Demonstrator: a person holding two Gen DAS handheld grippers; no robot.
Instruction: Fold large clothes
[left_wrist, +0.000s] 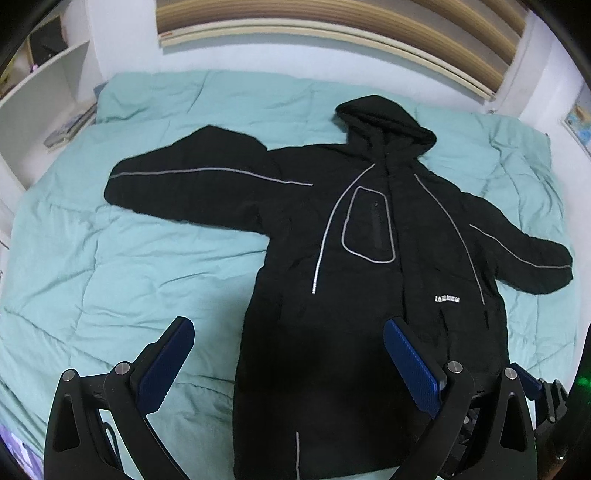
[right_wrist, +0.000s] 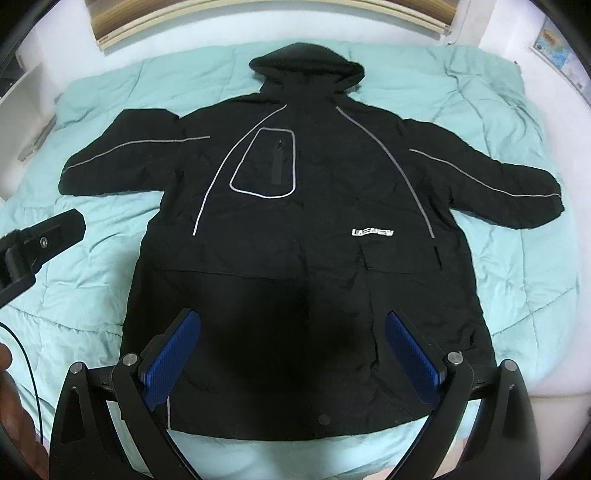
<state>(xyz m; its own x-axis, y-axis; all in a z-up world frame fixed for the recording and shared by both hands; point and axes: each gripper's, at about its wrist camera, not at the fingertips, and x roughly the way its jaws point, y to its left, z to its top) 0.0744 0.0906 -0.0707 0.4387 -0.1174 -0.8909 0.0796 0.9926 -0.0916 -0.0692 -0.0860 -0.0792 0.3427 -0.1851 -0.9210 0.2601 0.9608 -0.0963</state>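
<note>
Here, the black hooded jacket (right_wrist: 295, 229) lies spread, entirely unfolded, on the bed (right_wrist: 517, 258); left gripper (left_wrist: 288, 365) and right gripper (right_wrist: 291, 354) hover wide, empty.

hooded jacket (right_wrist: 303, 221): matt black cloth, shiny grey piping. quilt (left_wrist: 129, 266): soft teal cloth, creased. gripper pads (right_wrist: 168, 363): ribbed blue.

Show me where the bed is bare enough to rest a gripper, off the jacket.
Bare quilt lies below the jacket's one sleeve, beside the body. Another free patch sits under the other sleeve, toward the bed's edge. A thin strip runs below the hem. The middle is all jacket; both open grippers, left and right, hover there.
</note>
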